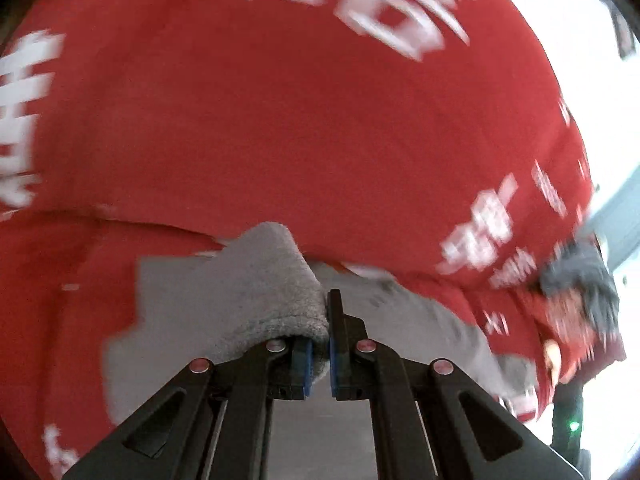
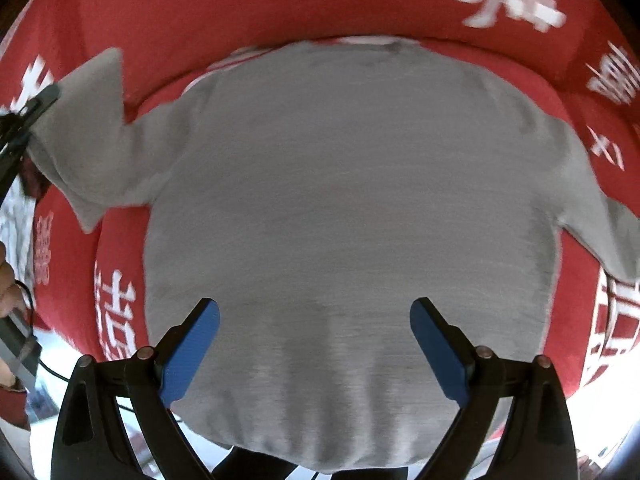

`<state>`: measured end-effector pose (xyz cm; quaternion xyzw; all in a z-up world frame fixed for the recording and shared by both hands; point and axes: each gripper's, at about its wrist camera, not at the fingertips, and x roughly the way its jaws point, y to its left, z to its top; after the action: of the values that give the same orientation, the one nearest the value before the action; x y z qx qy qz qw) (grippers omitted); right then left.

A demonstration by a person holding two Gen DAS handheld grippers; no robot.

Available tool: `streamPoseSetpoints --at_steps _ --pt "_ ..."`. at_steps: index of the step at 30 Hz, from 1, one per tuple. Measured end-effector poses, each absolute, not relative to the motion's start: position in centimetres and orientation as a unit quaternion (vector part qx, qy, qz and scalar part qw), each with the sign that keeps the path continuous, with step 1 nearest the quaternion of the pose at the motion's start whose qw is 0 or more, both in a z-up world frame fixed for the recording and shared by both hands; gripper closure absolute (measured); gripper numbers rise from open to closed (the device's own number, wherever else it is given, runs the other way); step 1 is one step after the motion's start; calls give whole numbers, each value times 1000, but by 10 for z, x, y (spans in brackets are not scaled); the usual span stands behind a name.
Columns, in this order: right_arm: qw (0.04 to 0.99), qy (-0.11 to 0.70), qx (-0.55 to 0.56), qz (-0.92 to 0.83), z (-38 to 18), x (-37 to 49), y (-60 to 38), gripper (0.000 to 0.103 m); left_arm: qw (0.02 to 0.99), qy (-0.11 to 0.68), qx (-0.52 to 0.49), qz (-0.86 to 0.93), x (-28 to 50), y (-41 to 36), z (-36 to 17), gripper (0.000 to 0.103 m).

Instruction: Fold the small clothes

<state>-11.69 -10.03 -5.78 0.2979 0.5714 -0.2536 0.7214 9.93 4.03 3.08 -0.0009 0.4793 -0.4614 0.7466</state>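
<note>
A small grey sweater (image 2: 348,200) lies flat on a red cloth (image 2: 240,12), neckline at the far side and hem near me. My left gripper (image 1: 320,344) is shut on the end of the sweater's left sleeve (image 1: 276,280), with grey fabric pinched between the blue pads. In the right wrist view that sleeve (image 2: 88,128) is lifted and bent over toward the body, with the left gripper (image 2: 36,108) at its tip. My right gripper (image 2: 316,320) hangs open over the lower body of the sweater with nothing between its pads. The other sleeve (image 2: 600,220) lies spread out to the right.
The red cloth (image 1: 280,120) carries large white characters and covers the whole work surface. A person's hand (image 2: 8,280) with a cable is at the left edge. A blurred dark sleeve (image 1: 580,280) shows at the right of the left wrist view. Pale floor lies beyond the cloth's edges.
</note>
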Motion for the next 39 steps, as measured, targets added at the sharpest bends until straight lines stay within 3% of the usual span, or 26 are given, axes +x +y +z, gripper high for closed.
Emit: streamPoseSetpoints --at_steps 5,9,11,12,13,21,27,33,35,36,37,39 --pt "700 558 331 -299 -66 -163 -136 6 701 510 95 -489 34 -39 -18 96" --pt "682 560 346 -319 -78 -187 -152 6 686 536 140 -471 13 -52 -50 94" --pt "675 561 351 -325 -83 -195 -158 6 691 534 167 -458 7 -49 -53 64" --pt "674 561 353 -326 -84 -197 -160 6 698 527 177 -451 4 -47 -50 37" --pt "674 561 353 -327 -85 -197 -161 6 705 520 182 -447 2 -41 -45 33" --pt "740 550 252 -294 -52 -137 -160 6 762 509 178 -357 58 46 -2 33" --pt "820 538 60 -184 -40 -39 -113 6 737 598 140 -283 131 92 -45 33" --pt "810 570 -53 -127 -88 21 -74 16 738 592 194 -258 133 88 -77 33" --pt "789 593 -63 -145 -107 34 -81 37 742 587 191 -260 129 88 -79 33" --pt "784 602 -44 -142 -111 32 -87 90 742 588 189 -260 129 89 -79 33" --pt "785 604 -9 -138 -112 31 -95 99 741 590 187 -260 129 89 -79 33" --pt "809 559 92 -158 -93 16 -122 101 738 592 189 -262 130 89 -79 33"
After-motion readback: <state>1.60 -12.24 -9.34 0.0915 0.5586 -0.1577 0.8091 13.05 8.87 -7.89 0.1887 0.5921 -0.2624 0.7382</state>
